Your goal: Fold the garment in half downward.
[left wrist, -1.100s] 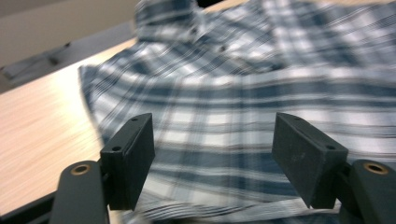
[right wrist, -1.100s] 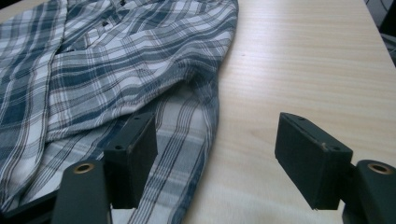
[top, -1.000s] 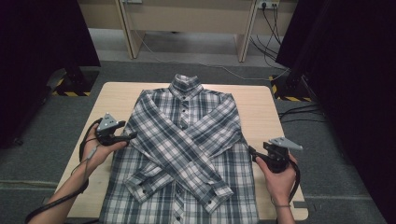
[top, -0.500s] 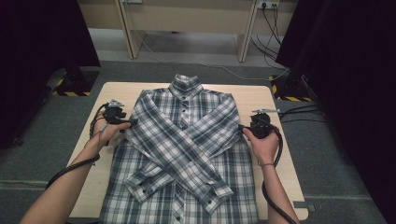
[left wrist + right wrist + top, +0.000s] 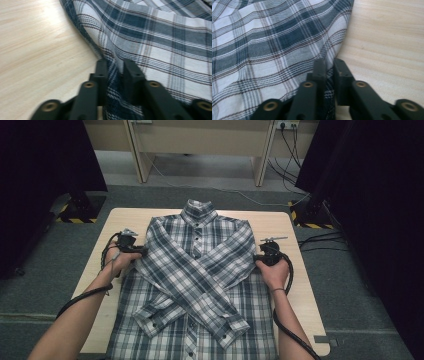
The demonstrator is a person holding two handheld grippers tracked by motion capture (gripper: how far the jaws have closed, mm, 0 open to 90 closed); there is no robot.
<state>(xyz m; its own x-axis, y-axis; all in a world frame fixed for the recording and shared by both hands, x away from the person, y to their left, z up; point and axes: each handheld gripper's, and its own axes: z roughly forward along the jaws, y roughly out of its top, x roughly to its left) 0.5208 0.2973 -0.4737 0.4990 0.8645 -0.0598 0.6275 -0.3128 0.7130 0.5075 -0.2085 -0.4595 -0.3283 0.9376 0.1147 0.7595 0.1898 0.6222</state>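
A person's two arms come in from the near edge of the desk. Each hand holds black tongs with a cable trailing from them.

A checked shirt lies flat on the desk, front side up. It is blue, white and grey. Its bottom hem is at the near edge and its collar points away. The two sleeves are folded over the chest and cross each other like an X. The cuffs lie low down, close to the hem.

The left tongs are at the left edge of the shirt, up by the shoulder. Their jaws have just been closing. They now pinch a fold of the shirt's edge, with only a thin gap between them where the cloth sits. From the left gripper view, the left tongs bite the cloth right where it meets the bare wood.

The right tongs are at the right edge of the shirt, also up by the shoulder. Their jaws have just been closing too. In the right gripper view, the right tongs squeeze the cloth edge, with wood just beside.

Past the desk is grey floor, then a pale bench.
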